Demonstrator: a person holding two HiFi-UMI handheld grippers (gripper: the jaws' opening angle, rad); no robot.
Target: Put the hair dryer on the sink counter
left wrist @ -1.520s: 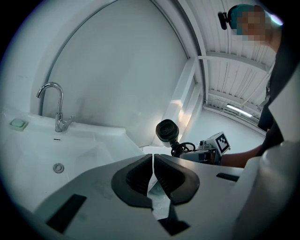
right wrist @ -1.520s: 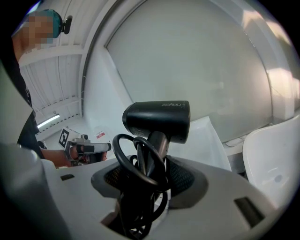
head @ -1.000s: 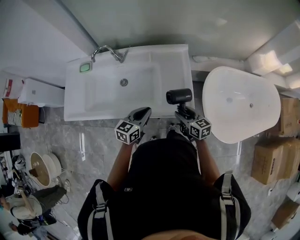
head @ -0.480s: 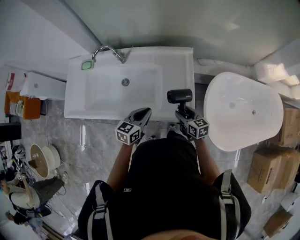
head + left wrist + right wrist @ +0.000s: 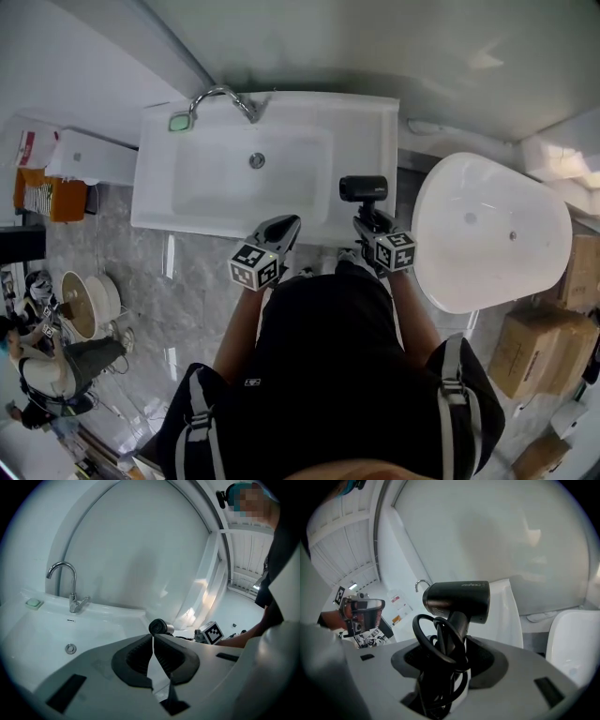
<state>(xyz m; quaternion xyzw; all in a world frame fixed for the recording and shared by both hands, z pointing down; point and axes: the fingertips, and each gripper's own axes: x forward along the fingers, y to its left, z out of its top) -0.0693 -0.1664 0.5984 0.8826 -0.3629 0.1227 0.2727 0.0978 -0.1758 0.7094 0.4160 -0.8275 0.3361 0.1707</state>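
**Head view.** The right gripper (image 5: 368, 217) holds the hair dryer (image 5: 363, 188) above the right end of the sink counter (image 5: 375, 131), near its front edge. The barrel lies crosswise over the flat ledge to the right of the basin. The left gripper (image 5: 284, 227) hangs at the counter's front edge and carries nothing. A faucet (image 5: 223, 97) stands at the back rim. A white tub (image 5: 487, 234) stands beside the counter. Judged step: carry complete, placement pending. The next move calls for lowering the dryer onto the flat ledge, clear of the basin slope, then opening the jaws.

**Left gripper view.** The jaws of the left gripper (image 5: 153, 638) are pressed together at the tips, with nothing between them. The hair dryer (image 5: 160, 627) shows just beyond them, muzzle toward the camera.

**Right gripper view.** The jaws of the right gripper (image 5: 451, 654) clamp the dryer's handle together with the coiled black cord (image 5: 436, 641). The barrel of the hair dryer (image 5: 457, 601) sits above the jaws. The cord loops may spring loose on release.

**Writing.** Pale lettering runs along the barrel but is too small to read with confidence. The square markers carry no text.
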